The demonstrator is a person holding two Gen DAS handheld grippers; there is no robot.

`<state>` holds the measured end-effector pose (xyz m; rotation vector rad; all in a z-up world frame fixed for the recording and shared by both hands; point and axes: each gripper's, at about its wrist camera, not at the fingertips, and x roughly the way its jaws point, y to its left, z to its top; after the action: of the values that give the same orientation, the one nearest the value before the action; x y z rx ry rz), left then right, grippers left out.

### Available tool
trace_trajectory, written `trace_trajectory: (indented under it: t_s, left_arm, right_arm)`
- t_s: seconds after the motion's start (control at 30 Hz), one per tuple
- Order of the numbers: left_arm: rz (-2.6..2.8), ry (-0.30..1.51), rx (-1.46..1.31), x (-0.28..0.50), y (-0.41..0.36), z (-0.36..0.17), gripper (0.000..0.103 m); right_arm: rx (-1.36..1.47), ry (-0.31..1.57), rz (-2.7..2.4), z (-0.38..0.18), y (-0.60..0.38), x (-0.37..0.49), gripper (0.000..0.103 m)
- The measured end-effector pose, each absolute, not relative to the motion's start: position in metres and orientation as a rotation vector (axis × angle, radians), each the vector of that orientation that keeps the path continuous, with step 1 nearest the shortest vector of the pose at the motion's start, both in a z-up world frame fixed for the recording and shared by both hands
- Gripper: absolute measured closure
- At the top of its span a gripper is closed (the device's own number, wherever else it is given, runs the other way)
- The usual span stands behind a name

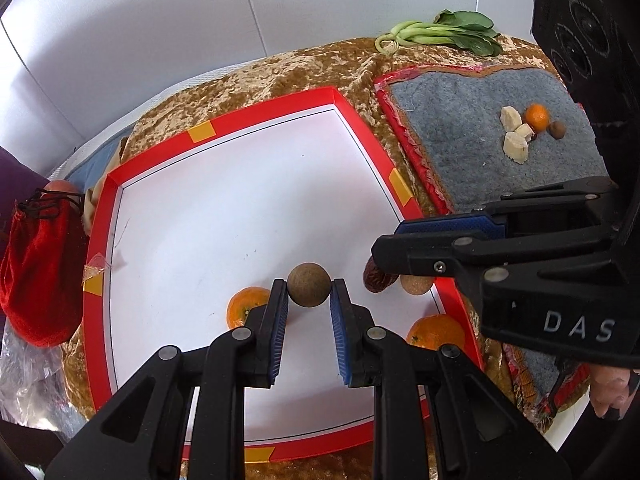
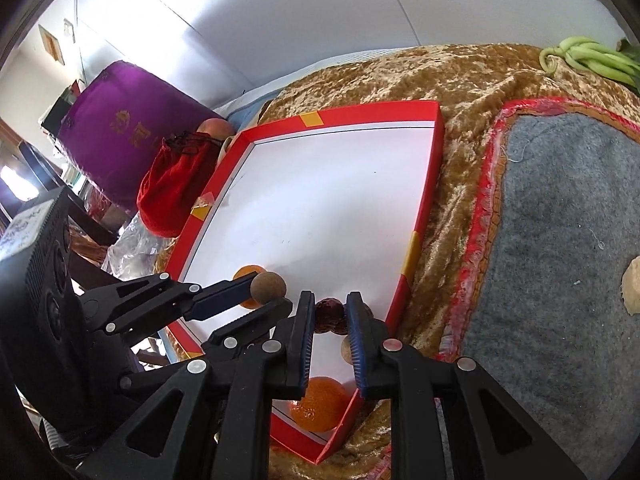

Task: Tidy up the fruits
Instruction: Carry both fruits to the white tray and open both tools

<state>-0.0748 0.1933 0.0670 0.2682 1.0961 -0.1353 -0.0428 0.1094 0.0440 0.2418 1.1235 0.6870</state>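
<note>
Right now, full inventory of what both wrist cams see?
Tray: 1, red rim, white floor, on the gold cloth.
Oranges: 2 in the tray; 1 on the grey mat.
Brown ball fruit: 1, between the left gripper's fingers; others beside the tray's right wall and on the mat.
Dark red fruit: 1, in the tray, between the right gripper's fingers.
Pale chunks: 3, on the mat.
Grey mat: 1, right of the tray.
Greens: 1 bunch, far edge.
Red pouch: 1, left of the tray.
Left gripper: shut on the ball fruit.
Right gripper: around the dark red fruit; contact unclear.
</note>
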Motion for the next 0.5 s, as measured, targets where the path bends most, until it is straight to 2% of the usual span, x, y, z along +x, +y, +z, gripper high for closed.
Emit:
trace_trajectory:
  t_s: [0.1, 0.17, 0.23, 0.4, 0.5]
  left_arm:
    - [-0.113, 1.095, 0.281, -0.073, 0.192, 0.068, 0.083]
    - [-0.092, 1.089, 0.289, -0.072, 0.192, 0.070, 0.078]
    - [-0.072, 1.077, 0.293, -0.070, 0.193, 0.072, 0.062]
    - [-0.075, 1.038, 0.265, -0.062, 0.184, 0.083, 0.059]
    - [-0.105, 1.004, 0.267, -0.057, 0.165, 0.092, 0.053]
  right_arm:
    - [0.247, 1.105, 0.699, 0.048, 0.108, -0.043, 0.083]
    - [0.266, 1.097, 0.703, 0.053, 0.103, -0.042, 0.077]
    - [0.291, 1.084, 0.697, 0.058, 0.094, -0.041, 0.077]
    - [0.345, 1.059, 0.670, 0.069, 0.068, -0.035, 0.077]
    - [0.400, 1.055, 0.646, 0.074, 0.045, -0.028, 0.077]
